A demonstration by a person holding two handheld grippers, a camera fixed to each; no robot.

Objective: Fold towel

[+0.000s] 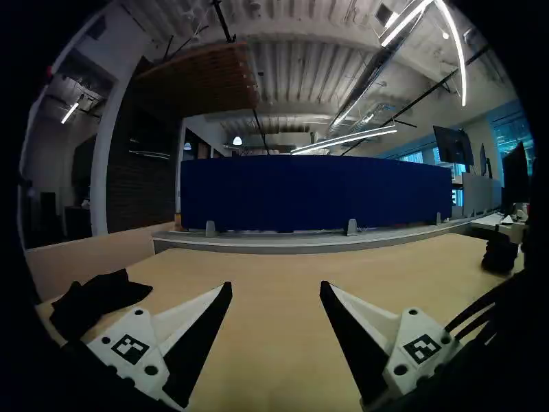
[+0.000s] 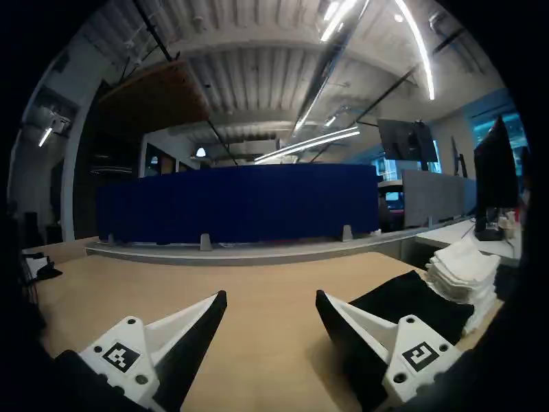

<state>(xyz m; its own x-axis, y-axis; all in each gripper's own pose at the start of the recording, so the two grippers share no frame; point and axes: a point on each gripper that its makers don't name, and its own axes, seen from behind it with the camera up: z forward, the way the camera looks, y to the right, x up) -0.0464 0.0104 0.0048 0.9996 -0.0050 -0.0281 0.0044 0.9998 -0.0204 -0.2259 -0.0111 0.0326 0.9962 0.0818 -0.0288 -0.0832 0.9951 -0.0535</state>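
Note:
My left gripper (image 1: 275, 286) hangs open over the wooden table (image 1: 288, 275), nothing between its fingers. A crumpled black cloth (image 1: 96, 296) lies on the table just left of its left finger. My right gripper (image 2: 270, 295) is open too, low above the same table (image 2: 261, 281). A flat black towel (image 2: 412, 299) lies to the right of its right finger, partly hidden behind that finger. Past the towel stands a stack of folded white towels (image 2: 466, 271).
A long blue divider screen (image 1: 309, 192) runs along the table's far edge. In the left gripper view a dark object (image 1: 499, 253) sits at the table's right end. Monitors (image 2: 495, 175) stand on desks at the right.

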